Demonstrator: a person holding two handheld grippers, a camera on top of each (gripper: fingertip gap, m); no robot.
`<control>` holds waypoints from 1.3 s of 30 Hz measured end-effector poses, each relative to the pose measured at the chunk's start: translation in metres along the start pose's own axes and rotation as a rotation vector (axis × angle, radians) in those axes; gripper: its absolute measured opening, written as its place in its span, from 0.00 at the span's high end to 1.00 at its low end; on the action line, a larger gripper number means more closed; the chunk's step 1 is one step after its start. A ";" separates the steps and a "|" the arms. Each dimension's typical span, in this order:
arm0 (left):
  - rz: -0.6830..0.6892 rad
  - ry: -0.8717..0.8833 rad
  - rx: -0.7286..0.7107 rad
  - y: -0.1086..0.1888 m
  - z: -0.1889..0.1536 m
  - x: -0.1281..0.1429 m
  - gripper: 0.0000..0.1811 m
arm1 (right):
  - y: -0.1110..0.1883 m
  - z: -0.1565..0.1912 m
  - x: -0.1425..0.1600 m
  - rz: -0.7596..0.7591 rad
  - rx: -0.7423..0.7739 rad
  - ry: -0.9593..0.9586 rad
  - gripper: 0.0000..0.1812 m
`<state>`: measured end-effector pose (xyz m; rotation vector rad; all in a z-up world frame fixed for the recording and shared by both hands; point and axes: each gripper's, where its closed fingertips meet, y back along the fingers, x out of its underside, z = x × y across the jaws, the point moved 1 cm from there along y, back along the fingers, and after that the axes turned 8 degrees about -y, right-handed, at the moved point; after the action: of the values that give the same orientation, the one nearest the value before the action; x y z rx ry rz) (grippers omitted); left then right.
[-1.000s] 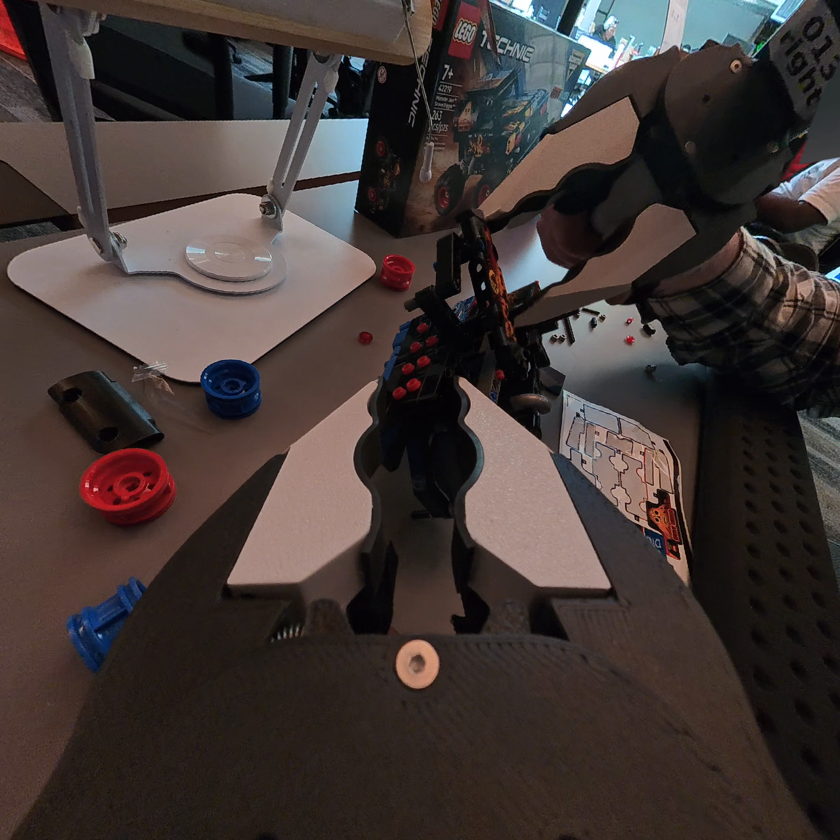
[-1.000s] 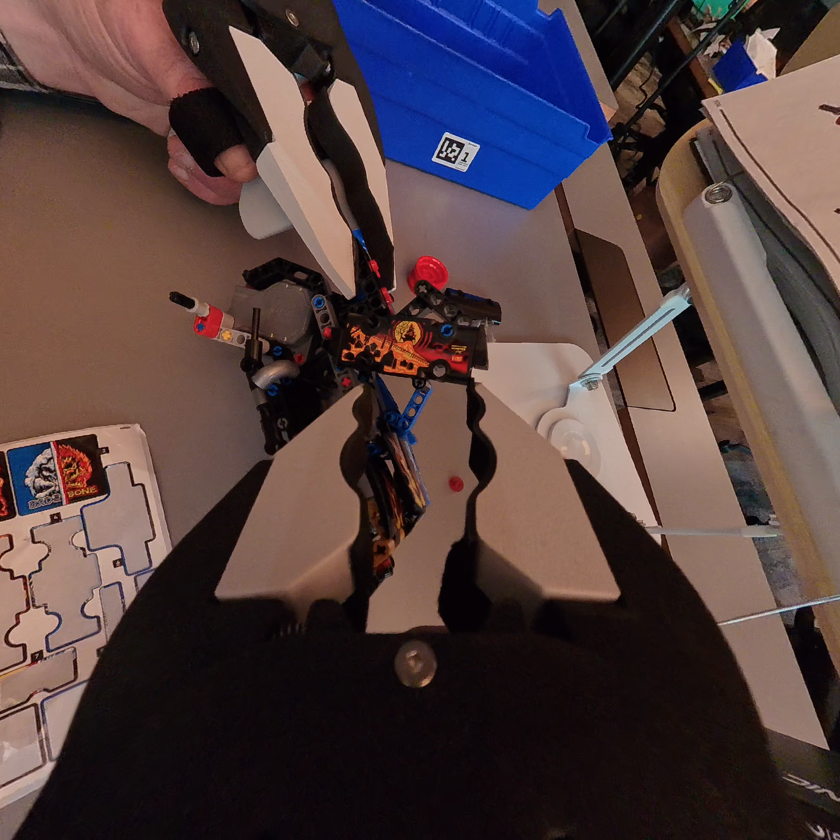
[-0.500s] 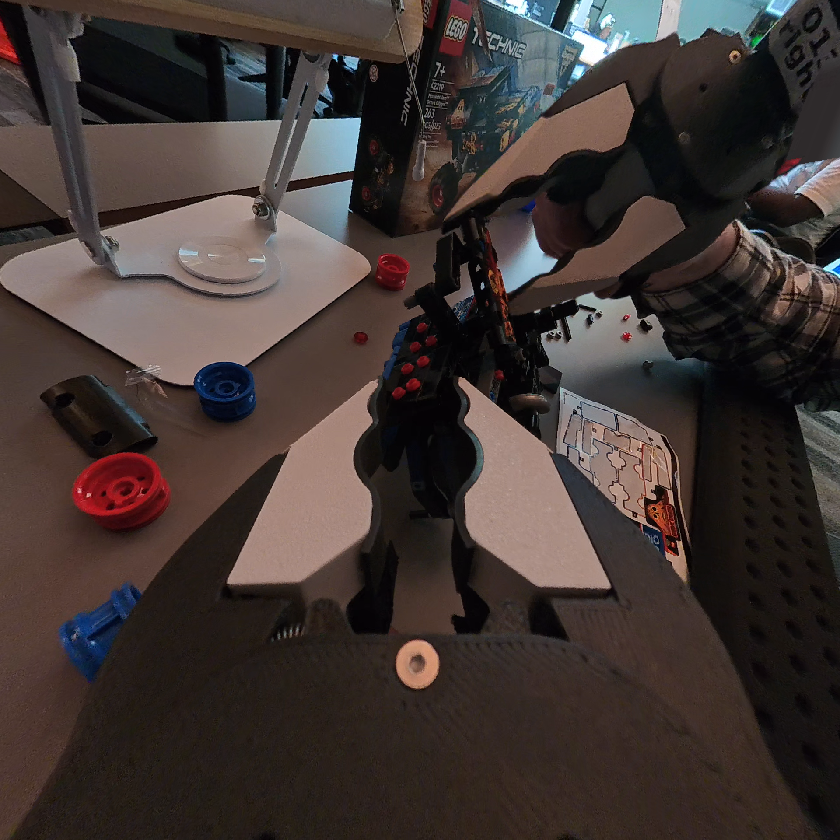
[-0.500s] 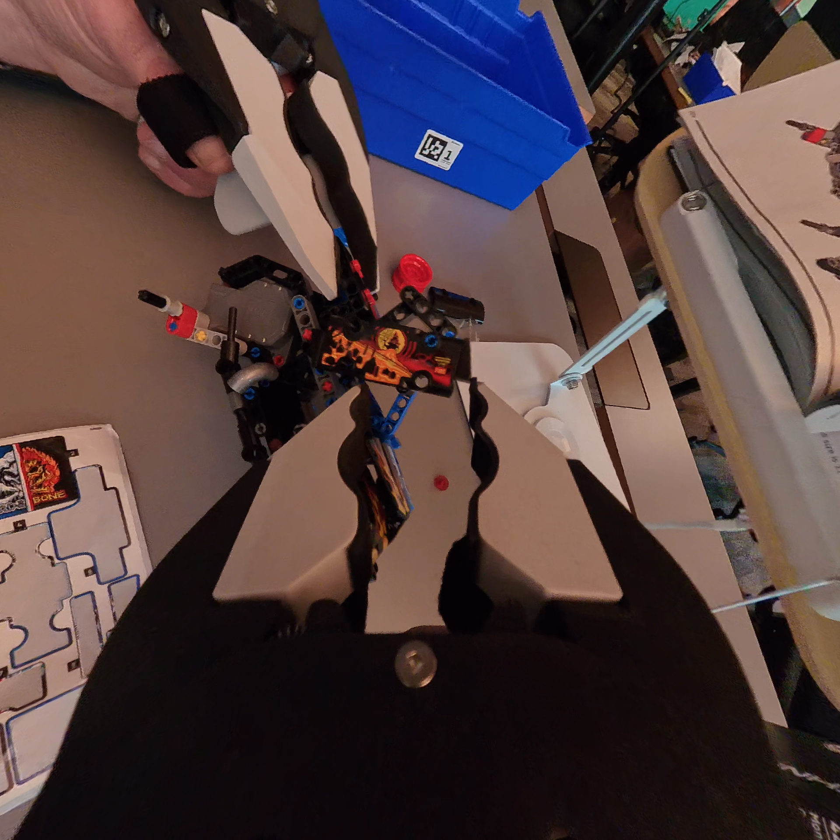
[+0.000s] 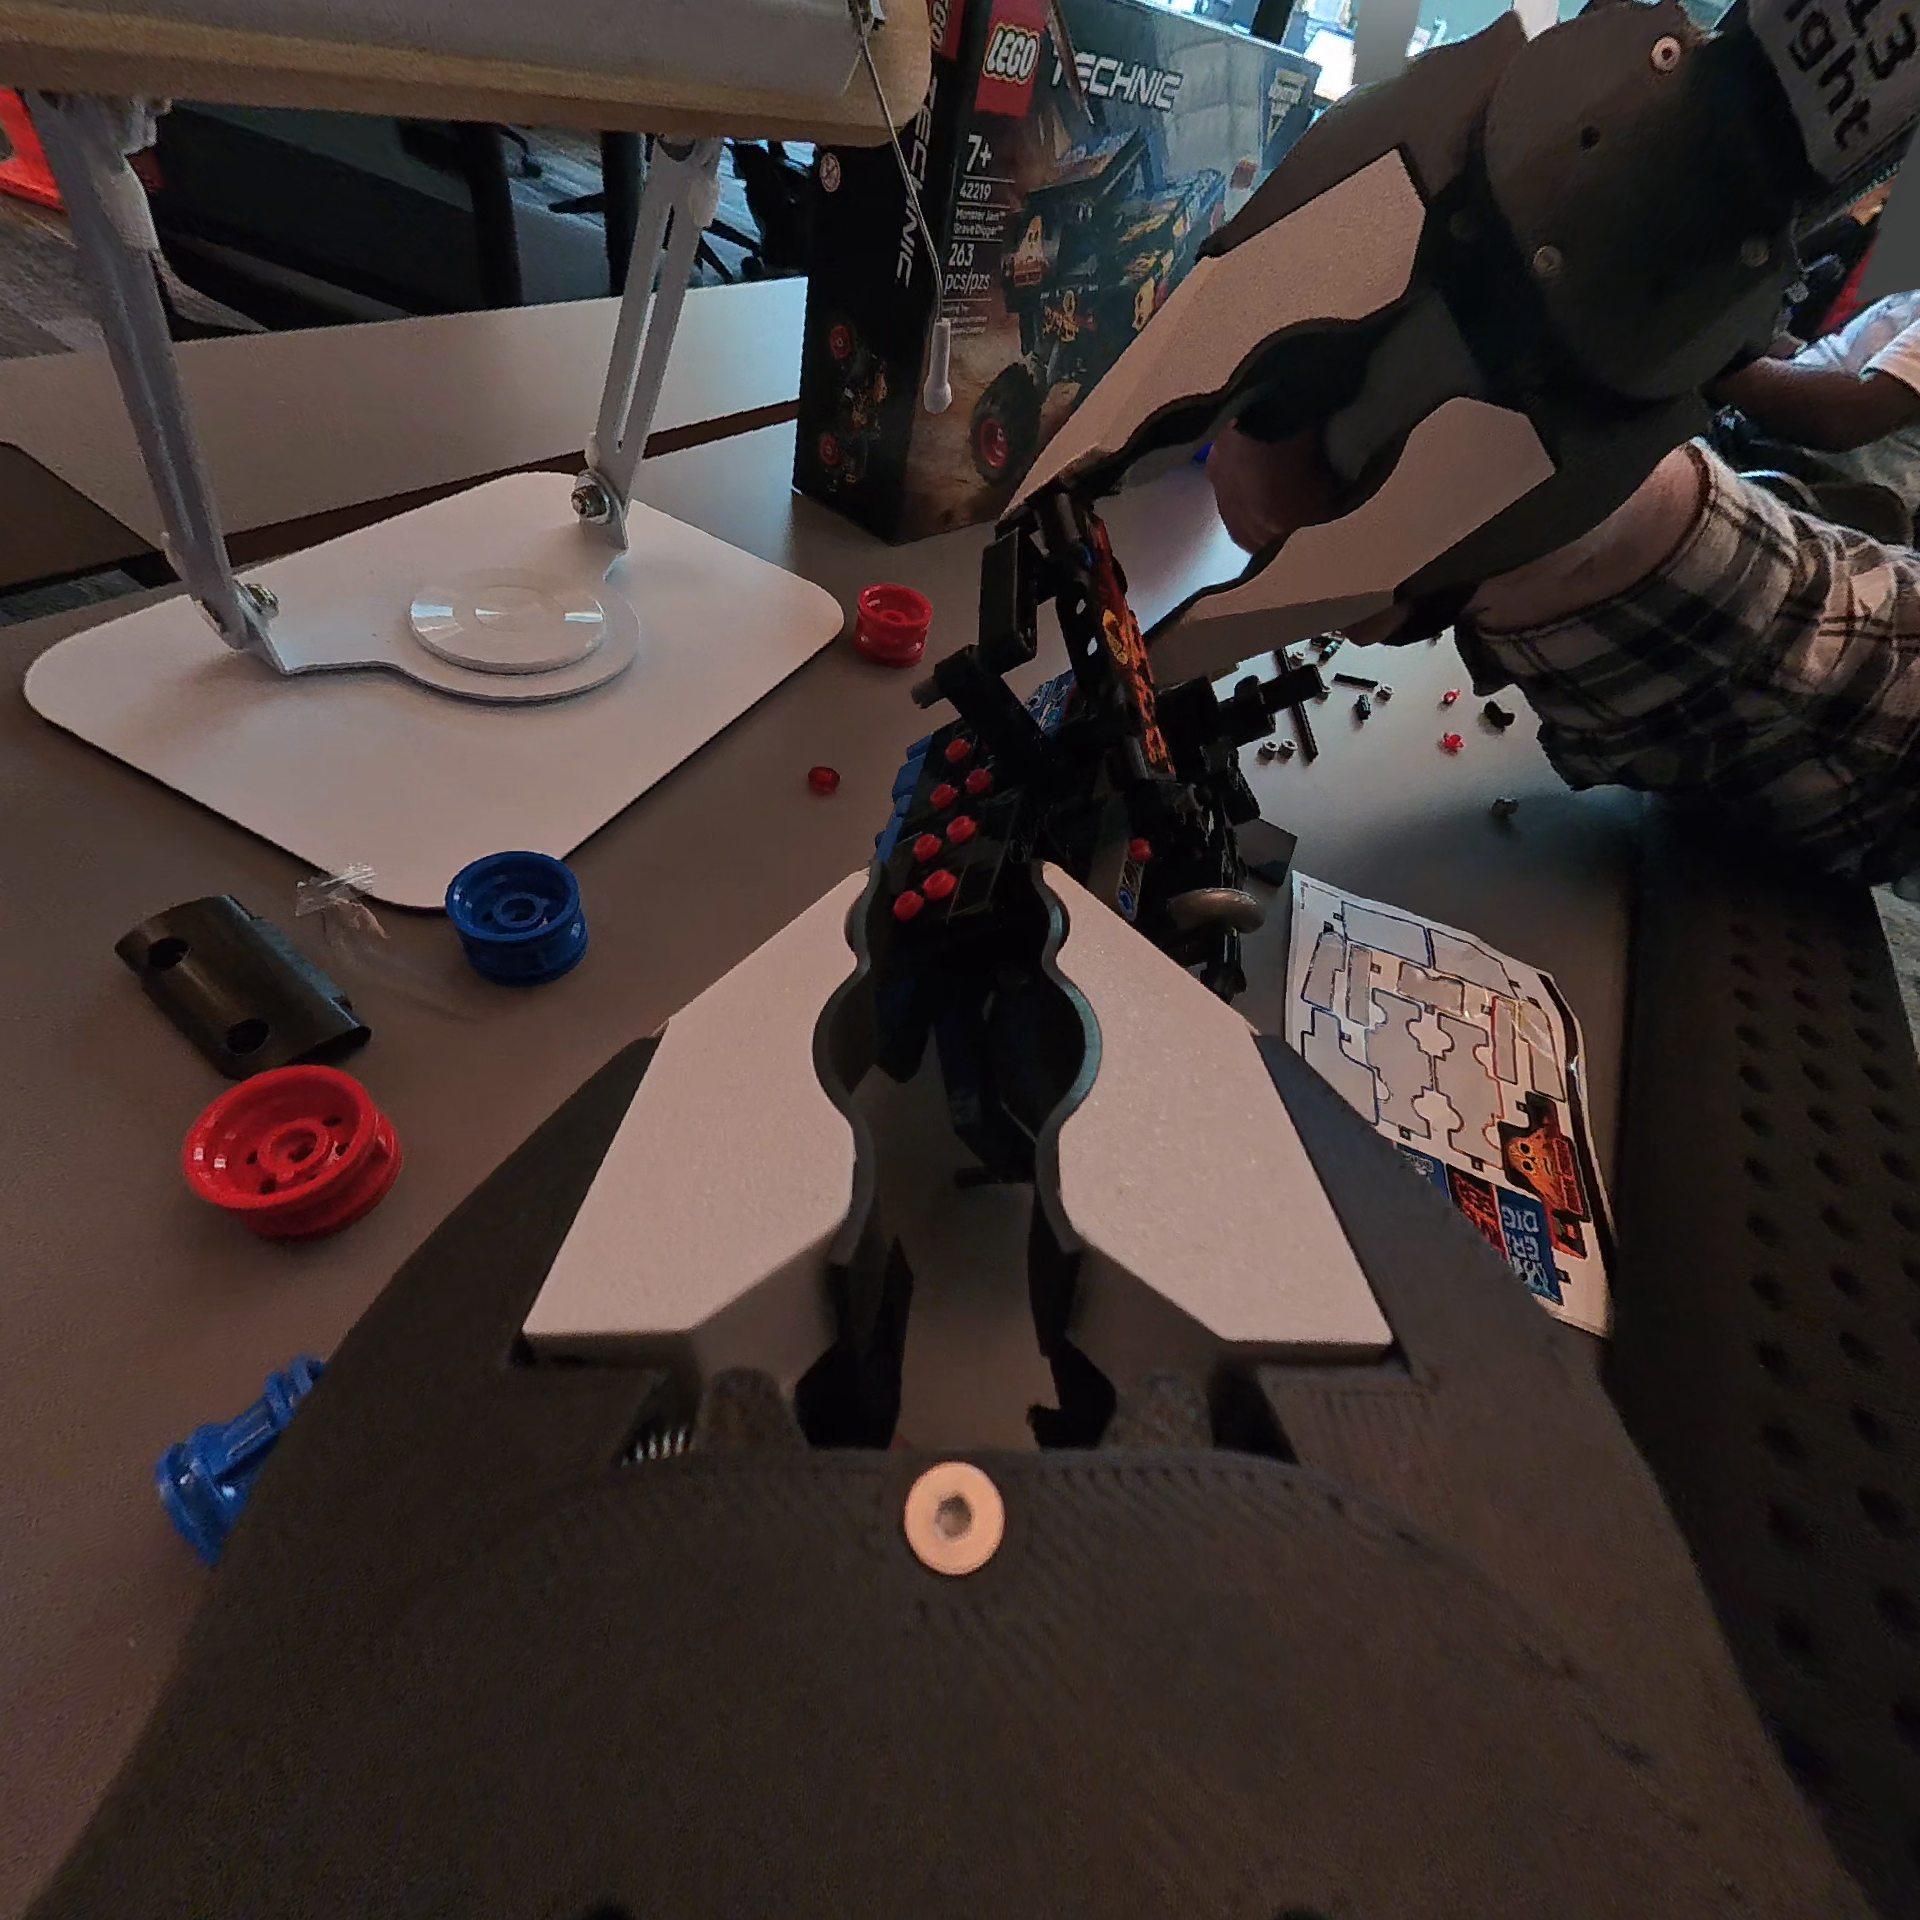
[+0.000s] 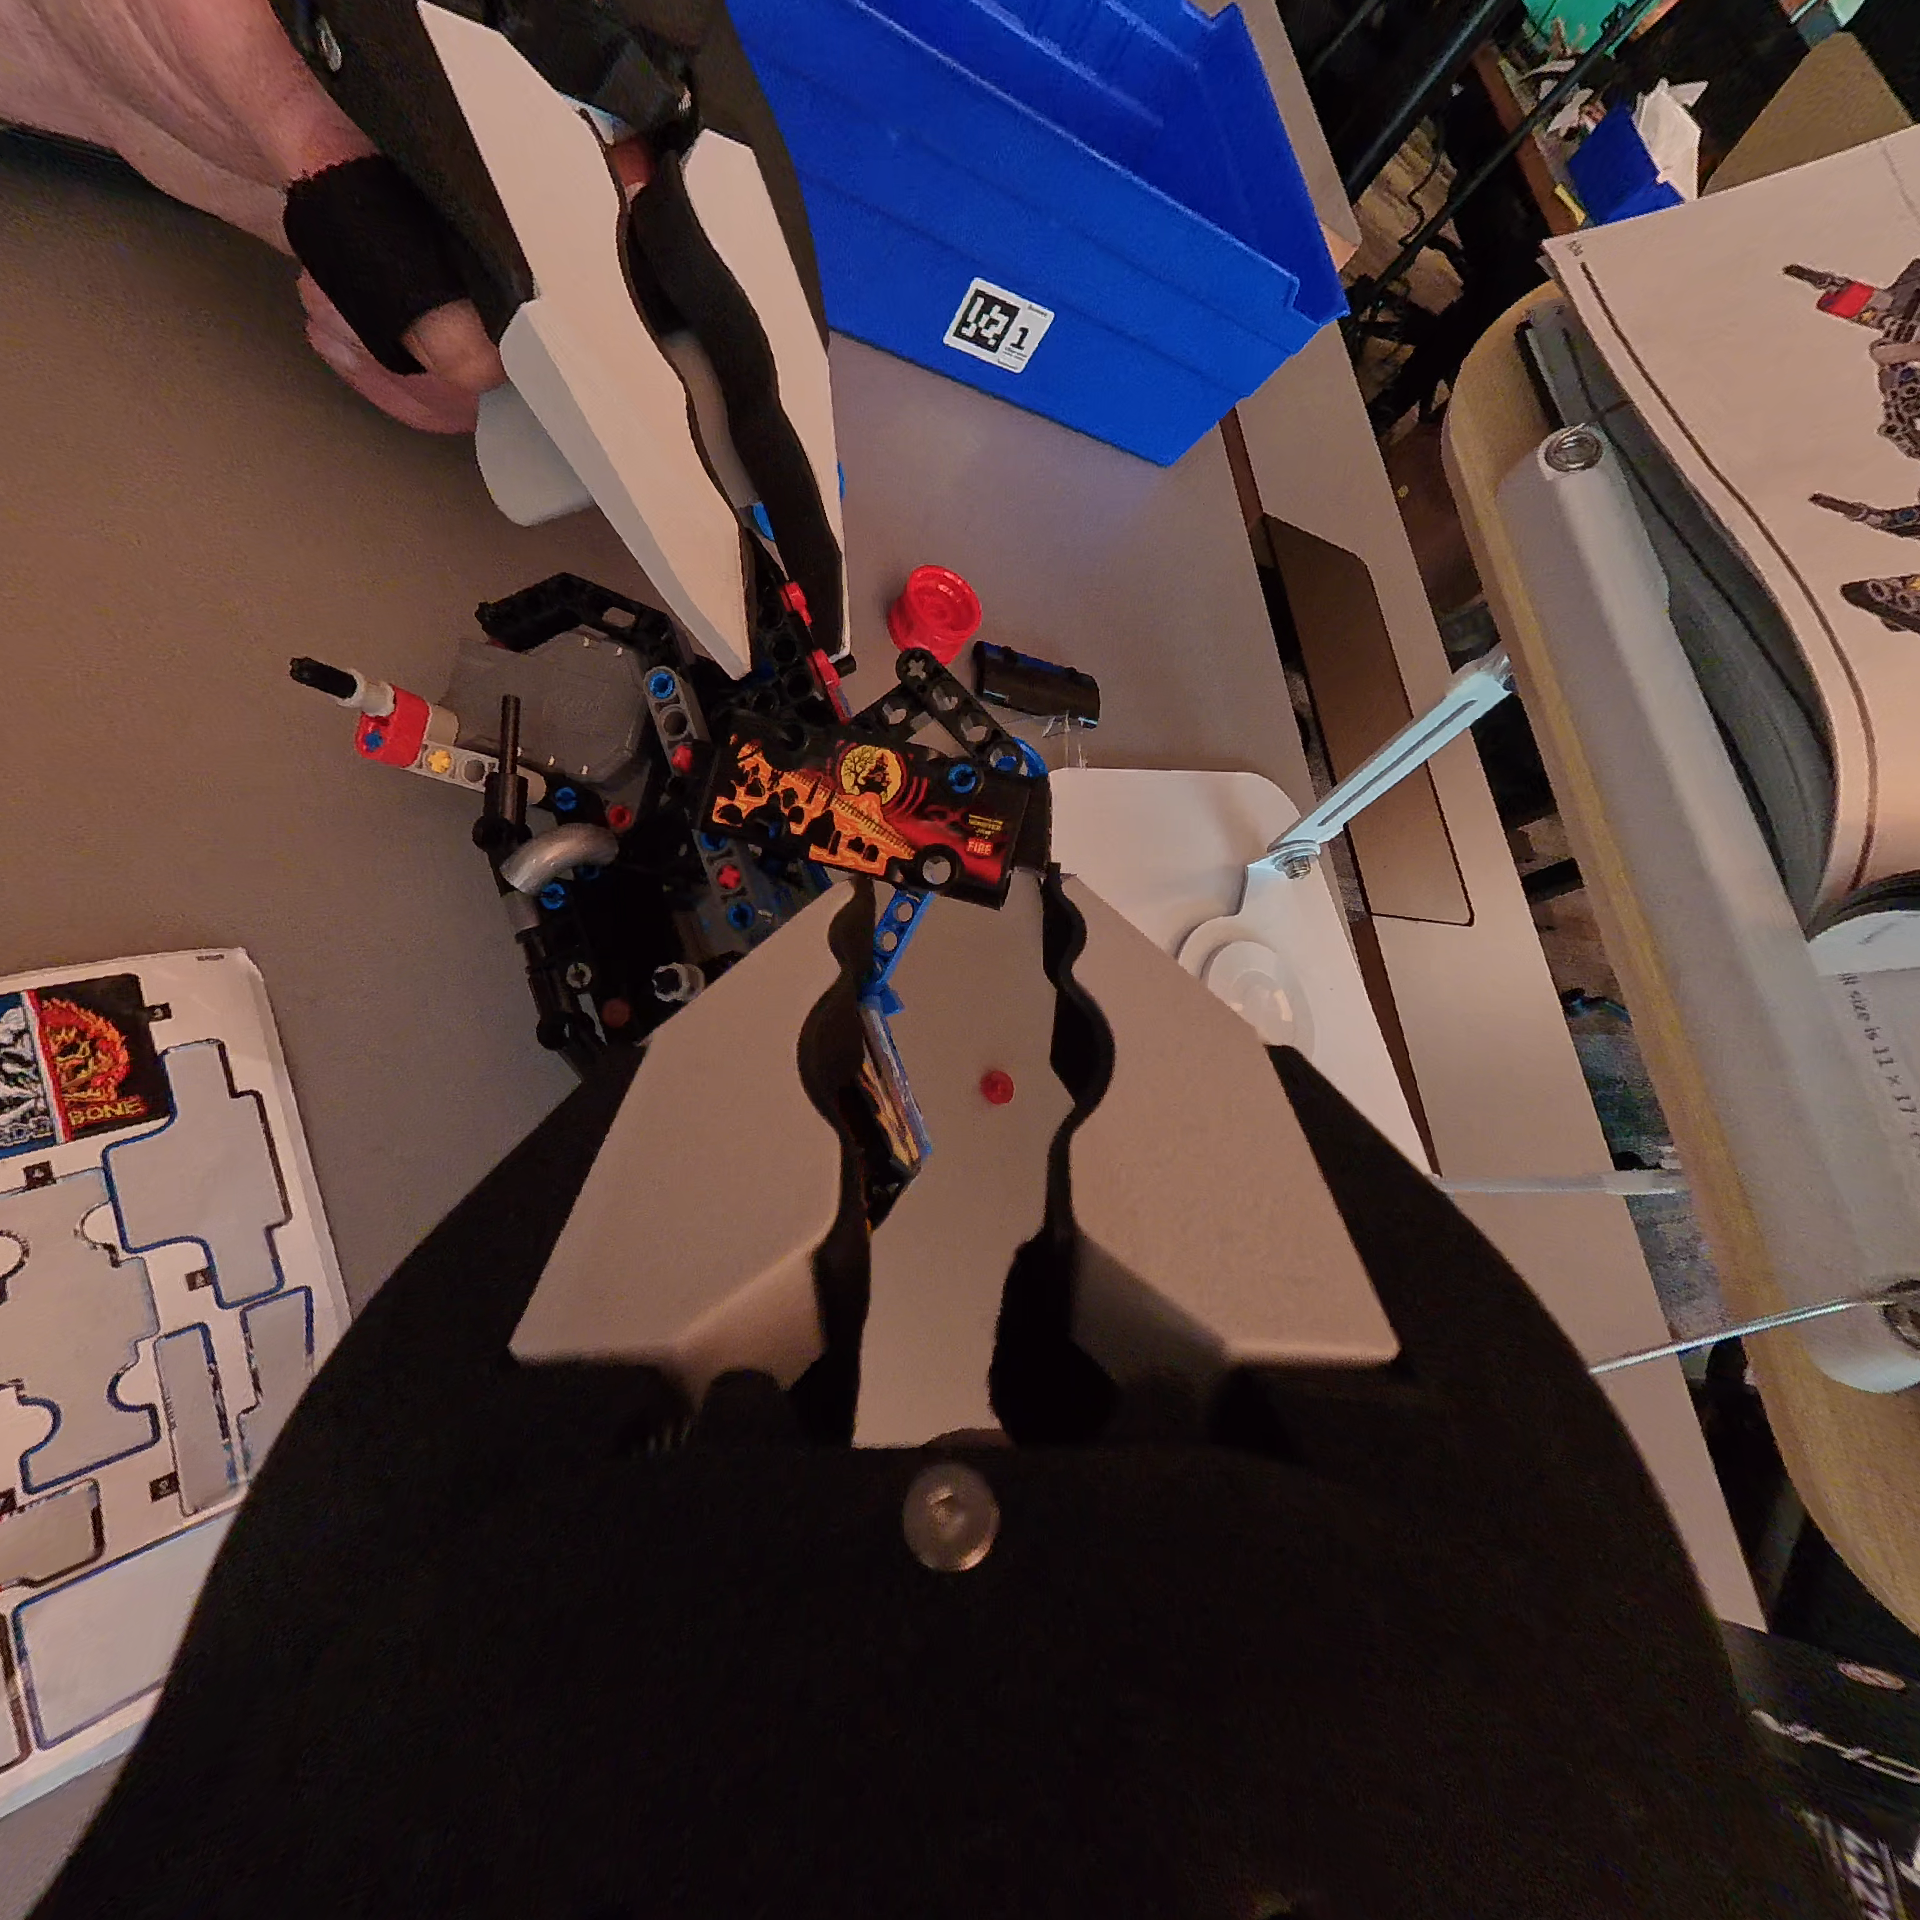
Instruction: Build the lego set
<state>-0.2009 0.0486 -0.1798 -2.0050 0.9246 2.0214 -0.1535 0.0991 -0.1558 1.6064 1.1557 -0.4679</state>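
The part-built lego model (image 6: 665, 821) stood on the grey table (image 6: 208, 665), at the centre of both views. The left gripper (image 5: 956, 914) was clamped on the model's black and blue end, red pins showing just beyond its fingertips. The right gripper (image 6: 951, 883) had its jaws parted; the flame-printed side panel (image 6: 862, 810) lay across its tips at 12 o'clock, and a blue beam (image 6: 899, 935) ran down into the gap. Whether either finger actually pressed the panel could not be told.

Judgement: the step in hand was seating the panel on the chassis. To do it well, the left gripper should hold firm as an anchor, while the right one pushes squarely along the pin axis, not sideways, lest the panel lever off.

Loose stock noted: a red wheel hub (image 5: 291, 1148) at 9 o'clock in the left wrist view, a blue wheel hub (image 5: 516, 914) at 10 o'clock, and the sticker sheet (image 5: 1444, 1081) at 3 o'clock.
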 end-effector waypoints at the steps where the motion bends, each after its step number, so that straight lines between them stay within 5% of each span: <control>1: -0.001 0.000 0.001 0.000 0.000 0.000 0.86 | 0.000 -0.001 0.001 0.006 0.005 0.008 0.84; 32: -0.006 -0.003 -0.001 -0.002 0.000 0.000 0.87 | 0.008 -0.003 0.010 0.065 -0.013 0.076 0.93; 39: 0.008 -0.004 -0.010 -0.003 0.001 0.003 0.87 | 0.009 -0.006 0.003 0.027 0.030 0.102 0.87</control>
<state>-0.2007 0.0507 -0.1833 -2.0049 0.9248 2.0381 -0.1454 0.1063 -0.1513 1.6857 1.2065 -0.3913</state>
